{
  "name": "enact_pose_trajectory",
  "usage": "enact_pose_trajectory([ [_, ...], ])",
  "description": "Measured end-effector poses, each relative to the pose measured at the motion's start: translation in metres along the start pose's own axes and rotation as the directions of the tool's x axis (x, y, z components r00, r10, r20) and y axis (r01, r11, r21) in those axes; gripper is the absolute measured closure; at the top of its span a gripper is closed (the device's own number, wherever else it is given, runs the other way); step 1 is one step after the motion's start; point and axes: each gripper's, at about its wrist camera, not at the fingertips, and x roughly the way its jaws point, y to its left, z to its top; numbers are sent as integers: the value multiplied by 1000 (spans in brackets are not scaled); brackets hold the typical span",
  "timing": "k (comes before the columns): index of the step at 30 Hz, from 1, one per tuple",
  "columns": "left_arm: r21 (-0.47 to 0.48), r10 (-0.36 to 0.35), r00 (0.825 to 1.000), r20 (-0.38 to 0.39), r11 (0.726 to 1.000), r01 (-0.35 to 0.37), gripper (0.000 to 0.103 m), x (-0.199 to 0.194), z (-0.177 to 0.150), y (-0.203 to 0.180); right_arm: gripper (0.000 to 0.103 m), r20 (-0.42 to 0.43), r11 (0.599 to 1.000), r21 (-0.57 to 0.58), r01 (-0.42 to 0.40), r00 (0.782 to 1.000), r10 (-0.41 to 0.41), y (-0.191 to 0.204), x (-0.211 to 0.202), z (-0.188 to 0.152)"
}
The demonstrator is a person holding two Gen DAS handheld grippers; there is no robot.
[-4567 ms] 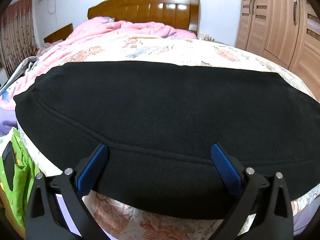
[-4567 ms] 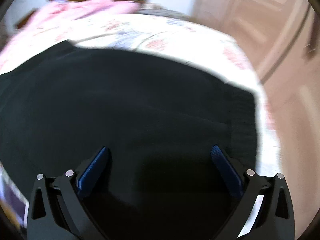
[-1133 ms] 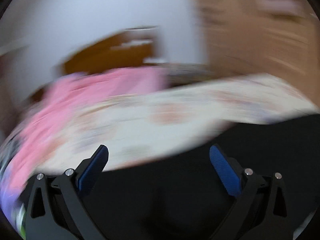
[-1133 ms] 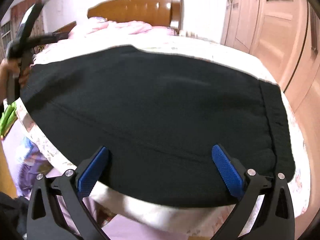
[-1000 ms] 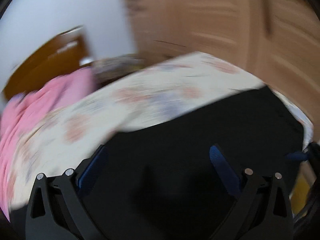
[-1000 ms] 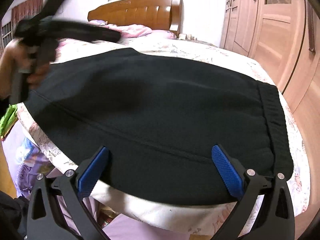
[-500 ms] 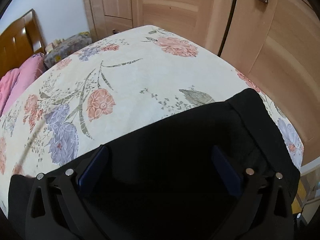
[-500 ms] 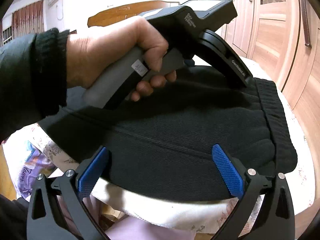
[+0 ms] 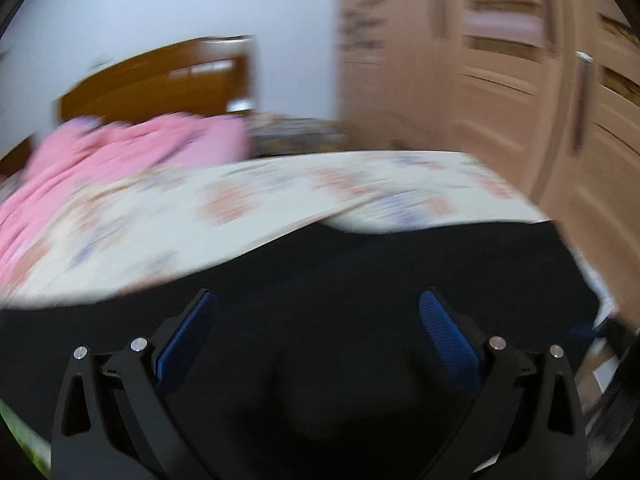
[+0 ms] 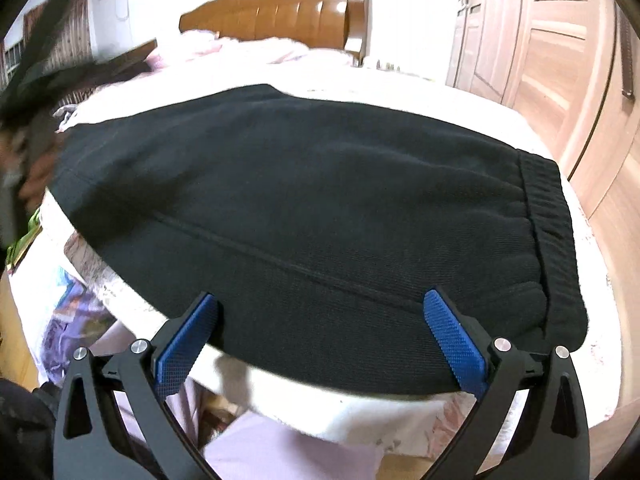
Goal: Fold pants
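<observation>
Black pants (image 10: 320,208) lie folded flat on the floral bedsheet (image 10: 420,88), with the ribbed waistband (image 10: 548,216) at the right end. My right gripper (image 10: 320,324) is open over the pants' near edge, nothing between its blue pads. In the blurred left wrist view my left gripper (image 9: 316,320) is open above the black pants (image 9: 360,280), holding nothing. At the far left of the right wrist view, a blurred hand (image 10: 36,168) with the left gripper's handle hovers by the pants' left end.
A pink quilt (image 9: 120,160) is bunched near the wooden headboard (image 10: 280,12). Wooden wardrobe doors (image 10: 560,60) stand to the right of the bed. Green and printed items (image 10: 60,312) lie beside the bed at the lower left.
The left gripper has swung back from over the waistband end toward the left side; its view is blurred from the motion. The right gripper has barely moved. The pants lie the same.
</observation>
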Motion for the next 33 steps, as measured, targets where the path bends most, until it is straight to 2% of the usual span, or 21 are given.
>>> enact_pose_trajectory([
  [2, -68, 86, 996, -15, 994, -87, 2, -28, -34, 49, 4, 12, 1000, 23, -1, 1000, 1, 0, -8, 10],
  [4, -133, 167, 986, -26, 977, -169, 2, -52, -63, 91, 4, 49, 1000, 17, 1, 999, -2, 9, -13, 24],
  [7, -304, 221, 975, -33, 927, -221, 2, -88, -112, 155, 4, 64, 998, -66, -23, 998, 27, 47, -10, 55],
  [10, -507, 213, 976, -43, 837, -205, 2, -111, -155, 216, 4, 56, 985, -150, -84, 994, 93, 95, 11, 87],
  [13, -662, 192, 980, -44, 729, -172, 2, -128, -186, 267, 4, 41, 970, -192, -148, 986, 159, 139, 37, 118],
  [15, -707, 174, 985, -5, 696, -127, 2, -142, -197, 285, 4, 27, 968, -203, -150, 987, 158, 162, 61, 138],
  [16, -723, 166, 986, 20, 684, -101, 2, -146, -197, 297, 4, 24, 970, -200, -139, 989, 146, 167, 69, 144],
  [19, -742, 128, 987, 92, 670, -18, 2, -147, -185, 326, 4, -2, 984, -154, -91, 996, 92, 168, 101, 157],
  [21, -759, 70, 984, 165, 646, 81, 2, -137, -168, 346, 4, -43, 989, -121, -89, 996, 84, 164, 120, 155],
  [22, -763, 59, 980, 189, 637, 109, 3, -134, -162, 356, 4, -95, 992, -92, -90, 992, 82, 163, 131, 154],
  [23, -759, 58, 977, 206, 639, 122, 3, -131, -153, 366, 4, -101, 992, -78, -97, 991, 89, 161, 132, 155],
  [25, -750, 84, 971, 225, 650, 117, 4, -127, -134, 386, 4, -95, 991, -73, -109, 990, 102, 159, 131, 157],
  [27, -758, 83, 965, 248, 637, 140, 4, -122, -122, 404, 4, -98, 992, -73, -107, 990, 99, 159, 132, 153],
  [28, -767, 82, 966, 245, 625, 142, 4, -118, -118, 416, 4, -97, 992, -76, -102, 991, 95, 162, 131, 150],
  [31, -827, 66, 985, 161, 554, 98, 5, -95, -116, 444, 4, -97, 992, -92, -87, 992, 78, 166, 131, 148],
  [33, -842, 58, 989, 134, 532, 84, 6, -85, -123, 449, 4, -96, 992, -90, -90, 992, 81, 165, 131, 148],
])
